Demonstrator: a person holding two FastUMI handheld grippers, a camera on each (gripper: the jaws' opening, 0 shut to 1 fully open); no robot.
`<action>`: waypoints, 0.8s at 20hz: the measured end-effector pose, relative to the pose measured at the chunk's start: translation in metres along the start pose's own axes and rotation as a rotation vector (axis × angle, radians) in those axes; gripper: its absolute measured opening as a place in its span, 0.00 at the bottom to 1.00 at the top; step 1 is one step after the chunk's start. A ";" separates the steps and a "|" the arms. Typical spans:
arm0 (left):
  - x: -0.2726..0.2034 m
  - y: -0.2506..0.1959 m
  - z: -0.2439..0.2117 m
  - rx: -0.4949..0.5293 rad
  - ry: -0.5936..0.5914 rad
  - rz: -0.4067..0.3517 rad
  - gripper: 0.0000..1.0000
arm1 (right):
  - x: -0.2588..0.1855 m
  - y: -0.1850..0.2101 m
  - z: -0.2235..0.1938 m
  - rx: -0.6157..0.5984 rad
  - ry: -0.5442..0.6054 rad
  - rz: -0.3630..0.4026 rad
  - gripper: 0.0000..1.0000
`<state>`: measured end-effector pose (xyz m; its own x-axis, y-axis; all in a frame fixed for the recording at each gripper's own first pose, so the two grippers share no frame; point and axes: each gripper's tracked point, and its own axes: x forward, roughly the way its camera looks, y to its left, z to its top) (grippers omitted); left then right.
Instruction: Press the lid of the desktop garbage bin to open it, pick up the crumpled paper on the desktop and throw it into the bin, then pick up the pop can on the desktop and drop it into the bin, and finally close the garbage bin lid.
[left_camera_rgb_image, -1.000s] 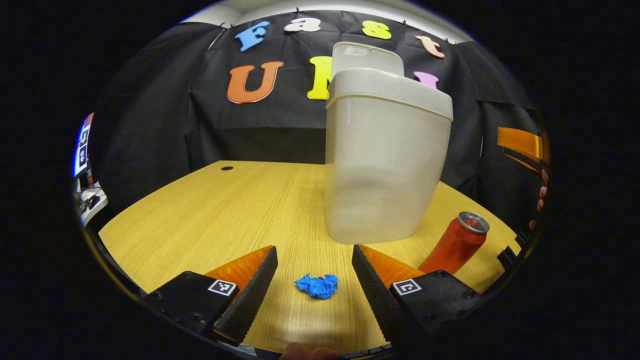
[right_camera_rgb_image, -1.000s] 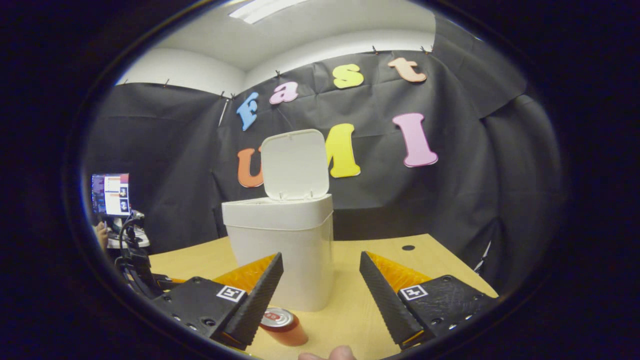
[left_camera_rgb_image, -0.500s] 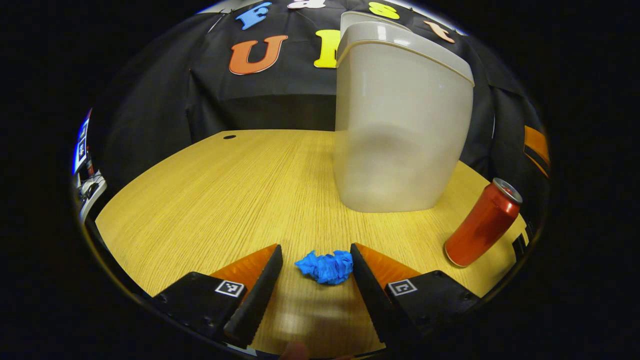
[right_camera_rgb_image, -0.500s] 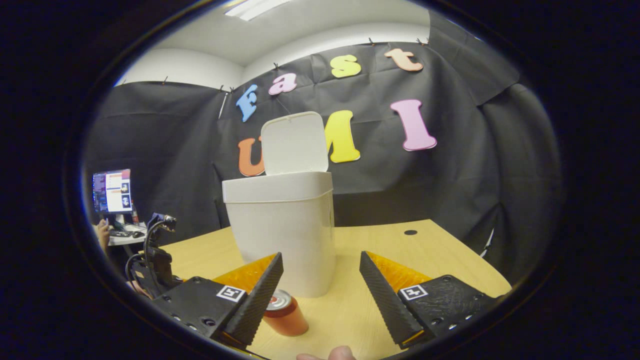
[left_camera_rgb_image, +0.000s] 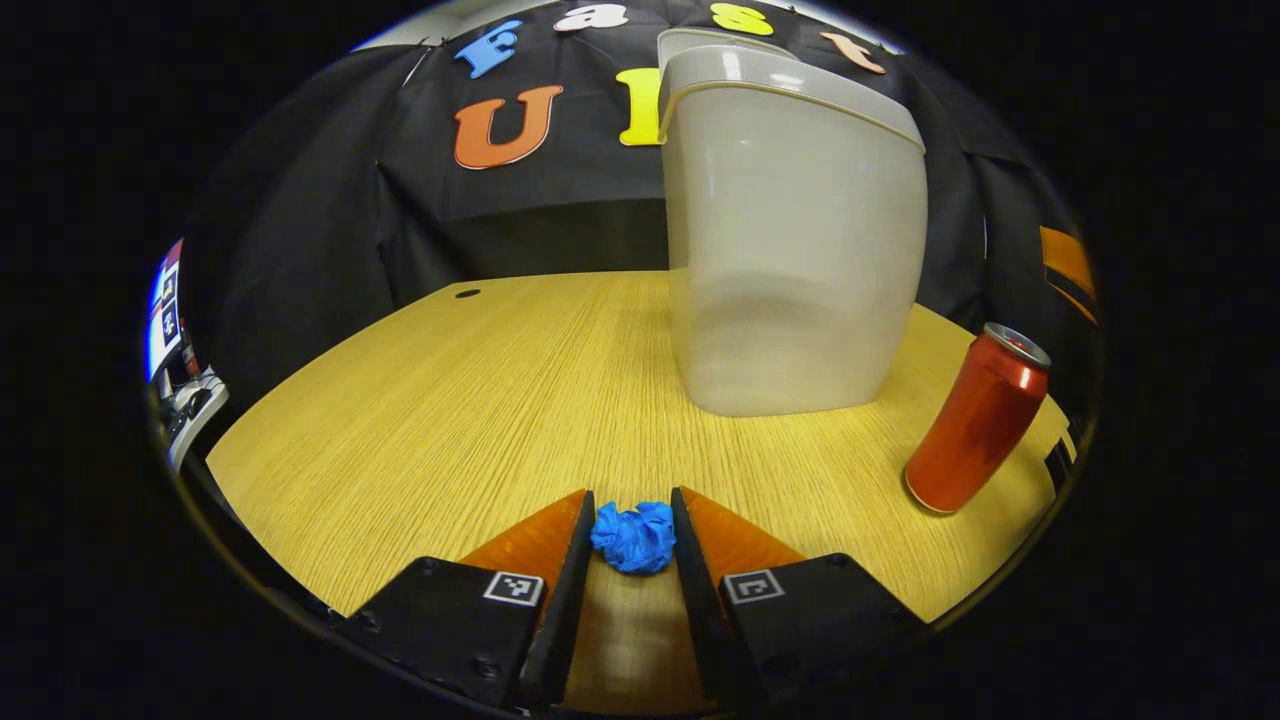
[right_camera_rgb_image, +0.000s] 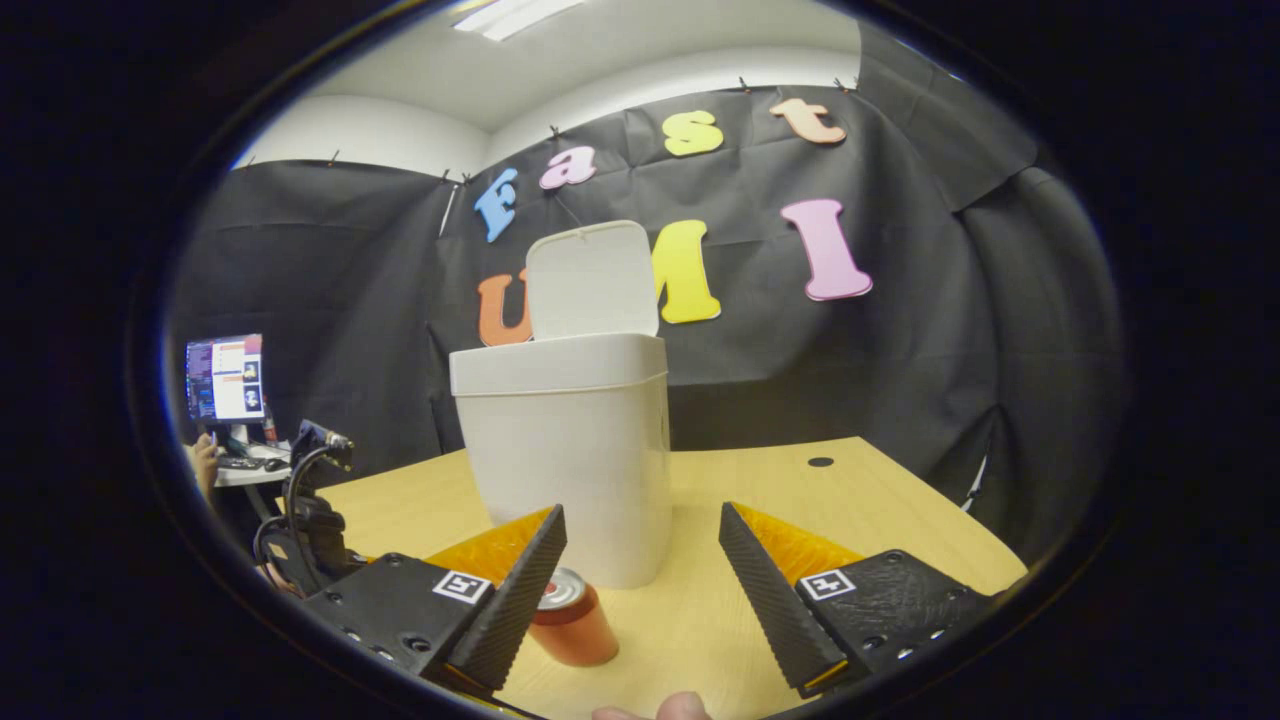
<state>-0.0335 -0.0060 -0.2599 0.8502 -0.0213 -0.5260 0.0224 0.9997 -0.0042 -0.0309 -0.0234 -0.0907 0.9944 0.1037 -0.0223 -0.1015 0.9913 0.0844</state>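
Note:
In the left gripper view the blue crumpled paper (left_camera_rgb_image: 634, 535) lies on the wooden desk (left_camera_rgb_image: 450, 400), and my left gripper (left_camera_rgb_image: 628, 515) is shut on it, one finger pressing each side. Behind it stands the white garbage bin (left_camera_rgb_image: 790, 230), with the red pop can (left_camera_rgb_image: 975, 420) upright to its right. In the right gripper view the bin (right_camera_rgb_image: 565, 440) has its lid (right_camera_rgb_image: 592, 280) raised. My right gripper (right_camera_rgb_image: 640, 530) hangs open above the desk with nothing between its fingers. The pop can (right_camera_rgb_image: 572, 620) stands just behind its left finger.
A small dark hole (left_camera_rgb_image: 467, 293) marks the desk's far part. At the far left of the right gripper view, beyond the desk's edge, are a monitor (right_camera_rgb_image: 224, 378), cables and a stand (right_camera_rgb_image: 305, 500). Part of a person's finger (right_camera_rgb_image: 665, 708) shows at the bottom edge.
My left gripper came down to the desk and its fingers closed from wide apart onto the blue paper. The right gripper dipped slightly and stayed open.

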 end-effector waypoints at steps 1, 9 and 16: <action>0.001 -0.002 0.002 0.005 -0.011 0.007 0.42 | 0.000 0.000 -0.001 0.001 0.000 -0.002 0.96; -0.009 -0.019 0.009 -0.039 -0.059 -0.036 0.25 | -0.005 0.006 0.004 -0.020 -0.016 -0.007 0.96; -0.026 -0.021 0.060 -0.084 -0.173 -0.046 0.24 | -0.007 0.034 -0.004 -0.022 0.004 0.024 0.96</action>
<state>-0.0247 -0.0265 -0.1955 0.9273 -0.0607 -0.3695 0.0254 0.9947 -0.0995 -0.0411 0.0103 -0.0915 0.9916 0.1273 -0.0242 -0.1256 0.9901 0.0625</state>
